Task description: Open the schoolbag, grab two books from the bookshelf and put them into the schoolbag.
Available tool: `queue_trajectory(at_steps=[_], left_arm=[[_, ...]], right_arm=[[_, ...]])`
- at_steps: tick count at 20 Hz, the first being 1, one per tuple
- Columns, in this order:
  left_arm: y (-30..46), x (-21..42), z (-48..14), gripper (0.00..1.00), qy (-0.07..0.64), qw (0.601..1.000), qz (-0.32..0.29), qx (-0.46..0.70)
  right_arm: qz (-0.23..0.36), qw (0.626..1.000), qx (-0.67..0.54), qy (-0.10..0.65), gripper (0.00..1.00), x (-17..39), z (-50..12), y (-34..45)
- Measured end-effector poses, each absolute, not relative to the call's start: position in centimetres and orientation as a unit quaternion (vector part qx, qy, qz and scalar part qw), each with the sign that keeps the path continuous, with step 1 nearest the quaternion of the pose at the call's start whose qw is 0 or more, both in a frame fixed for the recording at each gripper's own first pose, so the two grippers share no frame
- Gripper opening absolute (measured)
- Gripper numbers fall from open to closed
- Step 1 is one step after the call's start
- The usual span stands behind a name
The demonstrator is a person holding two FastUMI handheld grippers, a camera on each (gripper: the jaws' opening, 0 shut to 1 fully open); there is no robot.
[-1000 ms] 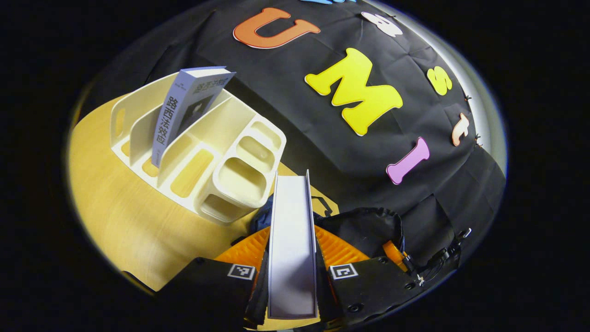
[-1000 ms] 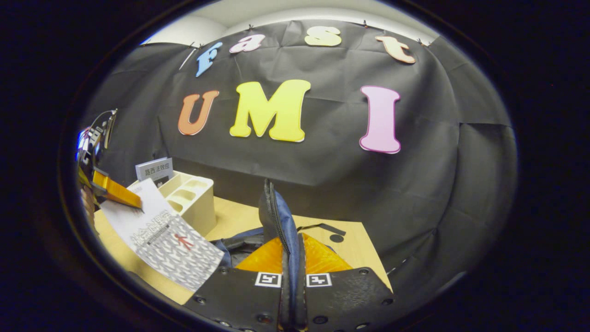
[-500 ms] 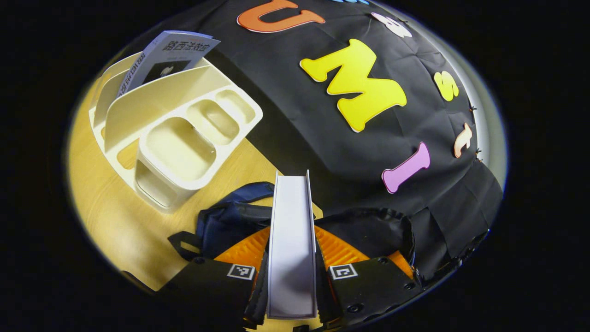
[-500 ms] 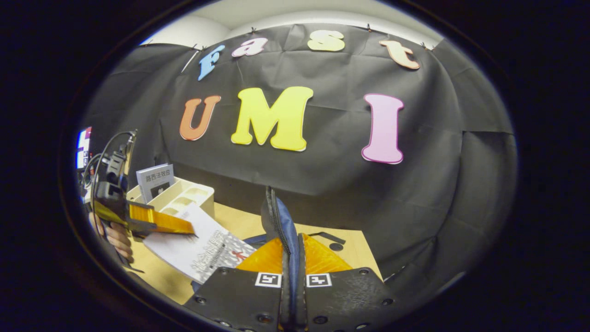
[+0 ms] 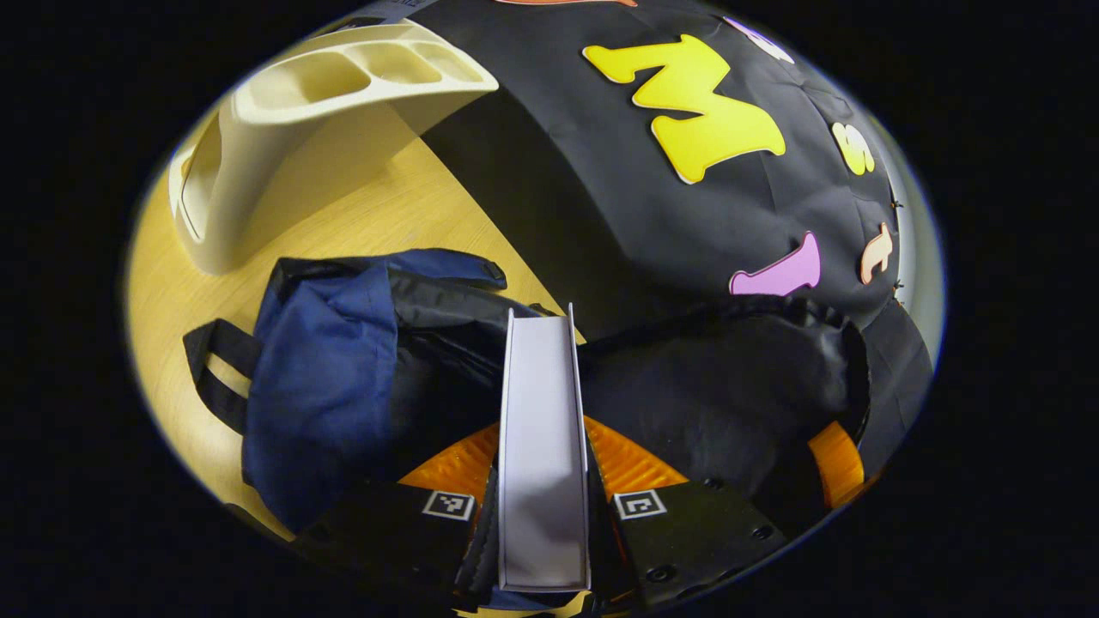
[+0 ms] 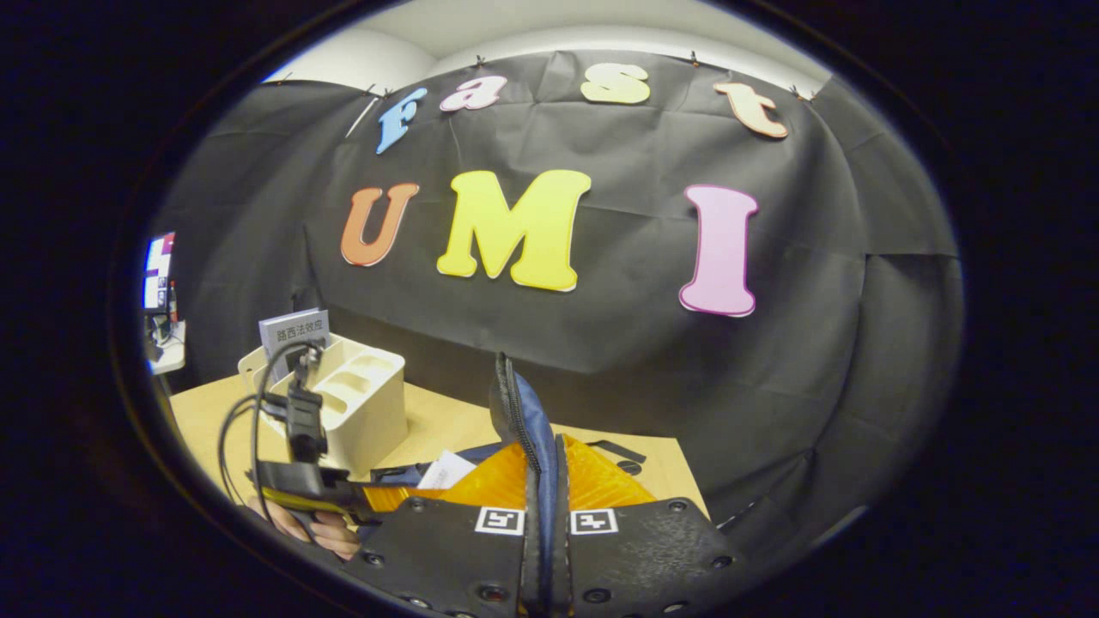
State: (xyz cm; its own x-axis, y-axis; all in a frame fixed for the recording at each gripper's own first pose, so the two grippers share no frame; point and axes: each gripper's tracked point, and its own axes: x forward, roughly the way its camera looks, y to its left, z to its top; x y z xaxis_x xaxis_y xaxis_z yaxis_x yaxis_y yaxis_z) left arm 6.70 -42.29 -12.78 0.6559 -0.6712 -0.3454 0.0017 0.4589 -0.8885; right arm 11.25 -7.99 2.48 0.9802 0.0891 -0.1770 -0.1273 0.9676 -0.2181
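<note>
Bag [image 5: 326,378] open. Left gripper [image 5: 543,481] fingers squeeze first book [image 5: 543,446], over bag mouth. Right gripper [image 6: 543,506] fingers pinch bag flap [image 6: 524,421]. Second book [image 6: 294,330] waits in bookshelf [image 6: 361,412].

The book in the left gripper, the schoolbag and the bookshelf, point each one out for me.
book [image 5: 543,446]: left gripper view, on its pale page edge between the jaws.
schoolbag [image 5: 322,378]: left gripper view, on the blue front panel.
bookshelf [image 6: 365,412]: right gripper view, on its cream end wall.
</note>
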Motion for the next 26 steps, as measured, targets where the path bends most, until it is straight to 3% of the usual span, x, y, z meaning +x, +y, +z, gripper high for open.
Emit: queue_trajectory(at_steps=[2,3,8,9,11,14,16,17,26], left_arm=[[-43.2,6.3,-14.1,0.50,0.356,0.771,-0.222,-0.479],[-43.6,6.1,-14.5,0.45,0.355,0.769,-0.226,-0.482],[-44.7,5.9,-15.8,0.45,0.338,0.767,-0.228,-0.496],[-44.9,5.9,-15.9,0.41,0.336,0.768,-0.228,-0.495],[-45.2,5.6,-16.1,0.46,0.333,0.778,-0.232,-0.480],[-44.2,5.4,-17.4,0.43,0.355,0.802,-0.219,-0.427],[-42.3,5.0,-19.1,0.72,0.378,0.832,-0.205,-0.351],[-41.9,4.8,-19.0,0.75,0.377,0.836,-0.214,-0.337],[-34.2,4.0,-14.7,0.82,0.317,0.904,-0.233,-0.167]], right_arm=[[0.058,0.989,-0.112,0.080,0.02,11.0,2.3,-7.7],[0.060,0.989,-0.110,0.079,0.05,10.9,2.2,-7.5],[0.071,0.989,-0.103,0.074,0.05,10.2,1.7,-5.8],[0.072,0.989,-0.103,0.074,0.05,10.1,1.6,-5.4],[0.075,0.989,-0.102,0.074,0.05,10.0,1.3,-4.9],[0.066,0.991,-0.089,0.075,0.07,9.9,0.9,-5.6],[0.058,0.992,-0.074,0.079,0.07,9.7,0.4,-6.6],[0.052,0.993,-0.068,0.081,0.07,9.6,0.1,-7.1],[0.024,0.995,-0.048,0.079,0.05,7.8,-2.3,-8.4]])
